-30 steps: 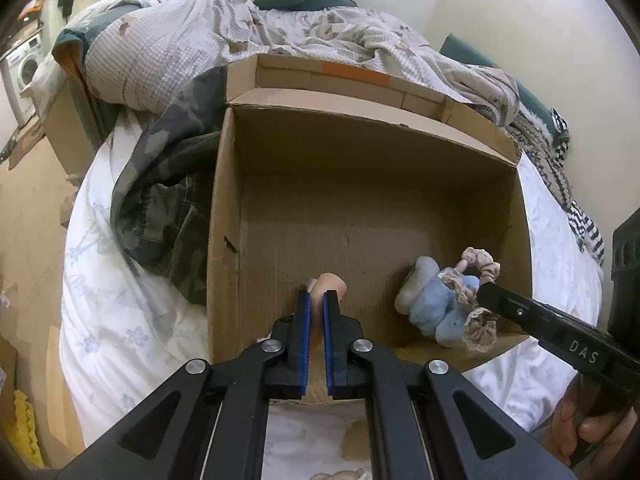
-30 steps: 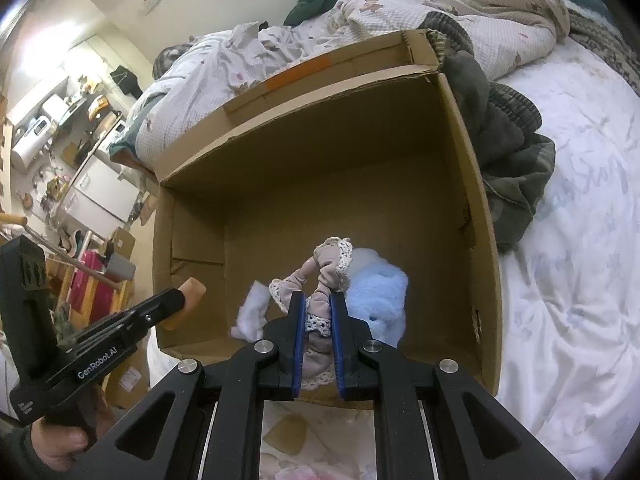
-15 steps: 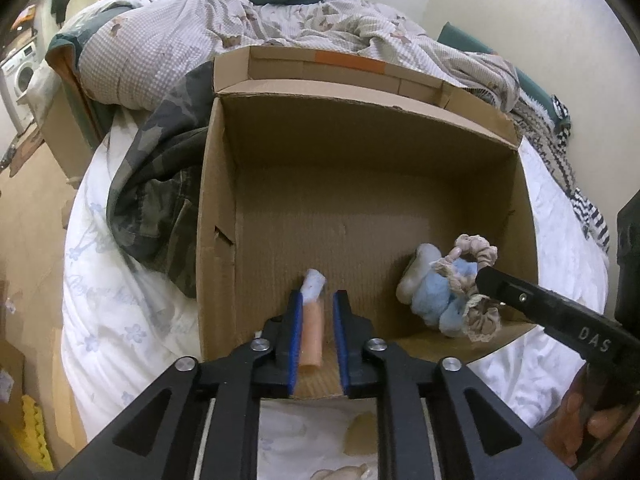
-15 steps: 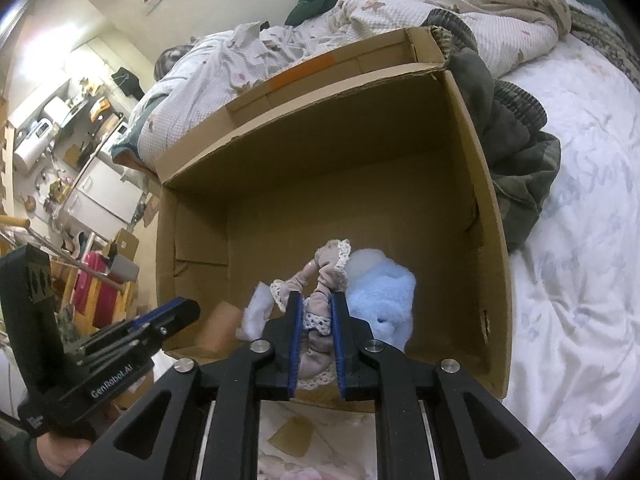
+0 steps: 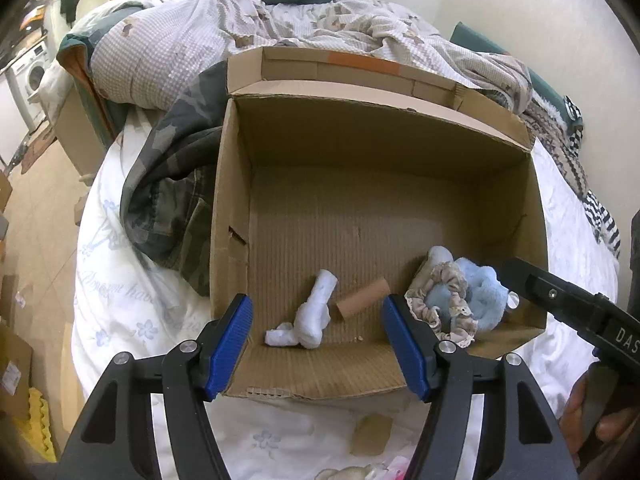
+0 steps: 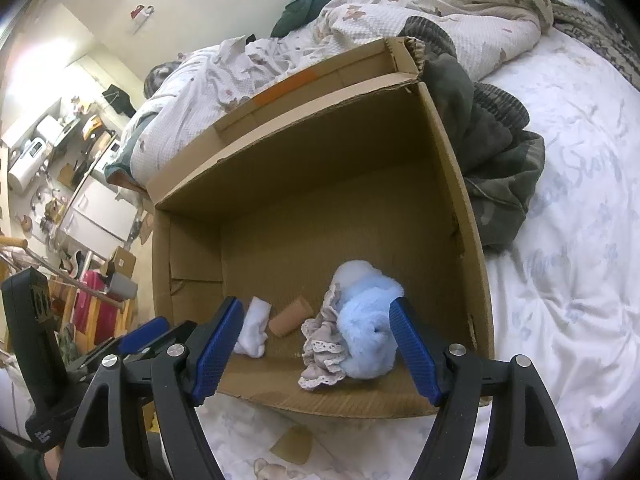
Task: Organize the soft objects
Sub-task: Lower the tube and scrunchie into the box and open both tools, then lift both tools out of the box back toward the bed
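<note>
An open cardboard box [image 5: 360, 132] [image 6: 320, 152] lies on the bed. On its floor near the front lie a white sock [image 5: 314, 314] [image 6: 253, 326], a tan roll [image 5: 363, 297] [image 6: 290, 315], a beige lace scrunchie [image 5: 448, 308] [image 6: 322, 350] and a fluffy blue piece [image 5: 482, 294] [image 6: 366, 326]. My left gripper [image 5: 318, 346] is open and empty at the box's front edge. My right gripper [image 6: 316, 350] is open and empty, just in front of the scrunchie and blue piece.
A dark camouflage garment [image 5: 172, 196] [image 6: 492, 160] lies against the box's side. A rumpled blanket [image 5: 280, 24] is heaped behind it. A small cardboard scrap [image 5: 371, 434] [image 6: 292, 444] and a plush item [image 5: 348, 472] lie on the white sheet in front.
Both grippers opened. The left let go of the tan roll and white sock, the right let go of the scrunchie; all now lie on the box floor. Both grippers drew back slightly.
</note>
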### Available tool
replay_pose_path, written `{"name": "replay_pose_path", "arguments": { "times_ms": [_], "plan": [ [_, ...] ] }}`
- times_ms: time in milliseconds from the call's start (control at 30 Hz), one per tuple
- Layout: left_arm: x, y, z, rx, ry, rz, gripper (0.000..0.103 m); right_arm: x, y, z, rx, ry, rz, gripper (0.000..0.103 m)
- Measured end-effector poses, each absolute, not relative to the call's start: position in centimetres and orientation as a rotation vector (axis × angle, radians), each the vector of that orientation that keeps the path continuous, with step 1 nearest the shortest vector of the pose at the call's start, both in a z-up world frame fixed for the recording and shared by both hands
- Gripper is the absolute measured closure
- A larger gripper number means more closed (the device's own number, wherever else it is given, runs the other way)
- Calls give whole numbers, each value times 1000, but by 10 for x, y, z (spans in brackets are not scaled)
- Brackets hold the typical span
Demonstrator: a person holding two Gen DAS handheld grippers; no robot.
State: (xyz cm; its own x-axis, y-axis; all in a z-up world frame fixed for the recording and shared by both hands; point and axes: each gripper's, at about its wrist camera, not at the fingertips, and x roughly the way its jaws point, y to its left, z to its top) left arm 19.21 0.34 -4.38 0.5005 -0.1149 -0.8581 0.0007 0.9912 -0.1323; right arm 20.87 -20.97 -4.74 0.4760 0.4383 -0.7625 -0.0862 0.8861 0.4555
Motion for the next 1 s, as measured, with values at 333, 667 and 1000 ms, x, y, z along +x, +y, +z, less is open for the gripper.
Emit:
{"name": "replay_pose_path", "arguments": {
  "times_ms": [333,667,1000],
  "plan": [
    [186,3,-38,-103,1015,-69,38,207,-210,-44,381,1027,328,23],
    [165,8,-20,-70,959,-52,38,190,-220,-34,393,1005,291,23],
    [142,24,-6,-100,948,-12,38,165,-224,-15,362,977,298,23]
  ]
}}
